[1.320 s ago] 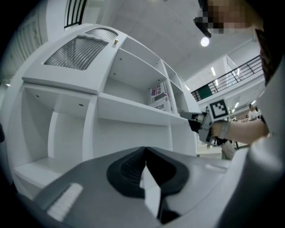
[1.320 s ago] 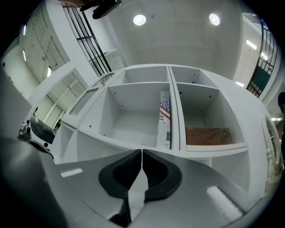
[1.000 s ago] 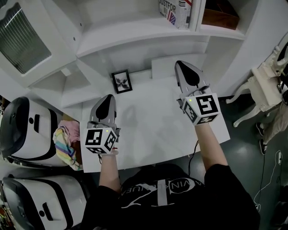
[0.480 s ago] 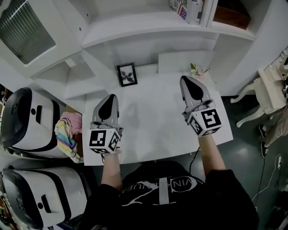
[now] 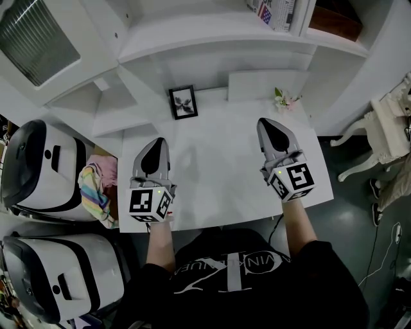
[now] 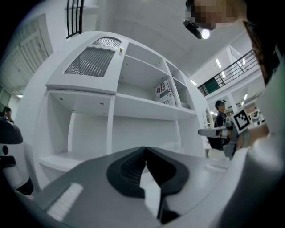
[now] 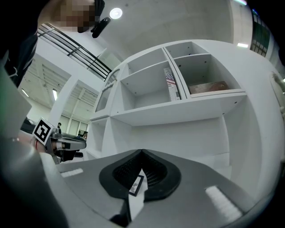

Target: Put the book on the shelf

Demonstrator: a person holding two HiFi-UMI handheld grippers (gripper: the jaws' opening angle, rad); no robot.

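The book [image 5: 277,13] stands upright on the upper shelf [image 5: 212,35], against the divider, with a flag print on its spine. It also shows in the left gripper view as the book [image 6: 164,92] and in the right gripper view as the book [image 7: 170,84]. My left gripper [image 5: 154,144] hovers over the white desk [image 5: 218,173], shut and empty [image 6: 145,149]. My right gripper [image 5: 269,123] is over the desk's right side, also shut with nothing in it [image 7: 141,152]. Both are well below and apart from the book.
A small framed picture [image 5: 183,103] and a sprig of flowers [image 5: 283,99] sit at the desk's back. A brown box [image 5: 334,23] fills the compartment right of the book. White machines [image 5: 38,173] and a striped cloth [image 5: 96,193] are at left, a white chair [image 5: 388,119] at right.
Both grippers have drawn back from the shelf toward the person and lower over the desk. The book stays on the shelf. Both stayed shut.
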